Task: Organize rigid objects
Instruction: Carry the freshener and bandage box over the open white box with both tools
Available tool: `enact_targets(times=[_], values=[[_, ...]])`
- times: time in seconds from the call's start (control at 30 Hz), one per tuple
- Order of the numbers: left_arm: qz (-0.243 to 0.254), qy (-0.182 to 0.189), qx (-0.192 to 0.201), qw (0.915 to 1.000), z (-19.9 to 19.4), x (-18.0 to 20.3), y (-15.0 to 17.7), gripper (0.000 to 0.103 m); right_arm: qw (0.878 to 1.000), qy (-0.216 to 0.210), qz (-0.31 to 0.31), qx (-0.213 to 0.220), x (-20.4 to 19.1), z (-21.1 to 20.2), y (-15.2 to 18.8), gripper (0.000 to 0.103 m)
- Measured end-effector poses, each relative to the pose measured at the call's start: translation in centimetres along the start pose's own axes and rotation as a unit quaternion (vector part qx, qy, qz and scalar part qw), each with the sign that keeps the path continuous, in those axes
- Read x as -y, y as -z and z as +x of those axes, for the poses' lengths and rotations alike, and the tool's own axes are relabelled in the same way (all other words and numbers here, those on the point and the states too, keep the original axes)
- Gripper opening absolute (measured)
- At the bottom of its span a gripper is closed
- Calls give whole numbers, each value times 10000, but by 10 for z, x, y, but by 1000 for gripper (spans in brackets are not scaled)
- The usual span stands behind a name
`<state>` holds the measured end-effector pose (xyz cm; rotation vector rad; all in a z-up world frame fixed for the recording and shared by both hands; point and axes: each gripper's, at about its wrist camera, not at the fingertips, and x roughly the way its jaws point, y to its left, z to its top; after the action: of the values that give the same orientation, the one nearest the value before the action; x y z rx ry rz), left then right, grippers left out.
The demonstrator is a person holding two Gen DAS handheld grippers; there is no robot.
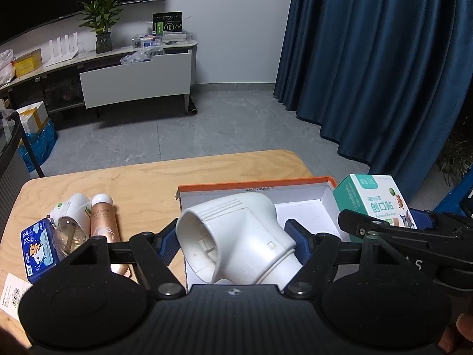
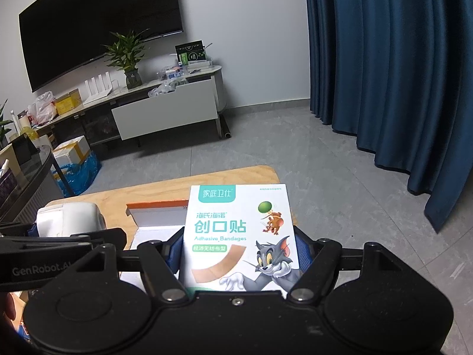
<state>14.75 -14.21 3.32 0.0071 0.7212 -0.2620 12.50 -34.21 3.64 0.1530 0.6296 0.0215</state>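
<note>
My left gripper (image 1: 235,241) is shut on a white plastic device (image 1: 233,236) and holds it over the near end of an open orange-rimmed cardboard box (image 1: 325,204) with a white inside. My right gripper (image 2: 239,251) is shut on a bandage box (image 2: 239,233), white and teal with cartoon cat and mouse, held upright above the same cardboard box (image 2: 156,210). The bandage box also shows in the left wrist view (image 1: 375,204), at the cardboard box's right side. The white device shows at the left of the right wrist view (image 2: 69,219).
On the wooden table (image 1: 147,177), left of the box, lie a white device with a clear bottle (image 1: 71,219), a rose-gold bottle (image 1: 103,219), a blue tin (image 1: 40,250) and a paper label (image 1: 13,294). Blue curtains (image 1: 369,59) hang on the right, beyond the table edge.
</note>
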Motion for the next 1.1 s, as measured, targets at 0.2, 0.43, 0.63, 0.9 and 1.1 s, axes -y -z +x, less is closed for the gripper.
enact_targets(times=[0.2,0.43,0.63,0.9,1.1], values=[[-36,-17,-13,10000,1,-1,-1,75,10000,-22,-85,-9,1,5,-6,84],[-76,-27,-18,10000,2,-2,1,75,9999,-9,-135,-25,0,8,-6,84],[-97,-34,-11,9999,2,-3,1,75,9999,6,-160,-24,-2,8,-4,84],[-105,-25,-9,9999,2,-4,1,75,9999,14,-169,-24,-2,8,-5,84],[-110,-32,13,9999,2,-4,1,75,9999,11,-171,-18,-3,8,-5,84]])
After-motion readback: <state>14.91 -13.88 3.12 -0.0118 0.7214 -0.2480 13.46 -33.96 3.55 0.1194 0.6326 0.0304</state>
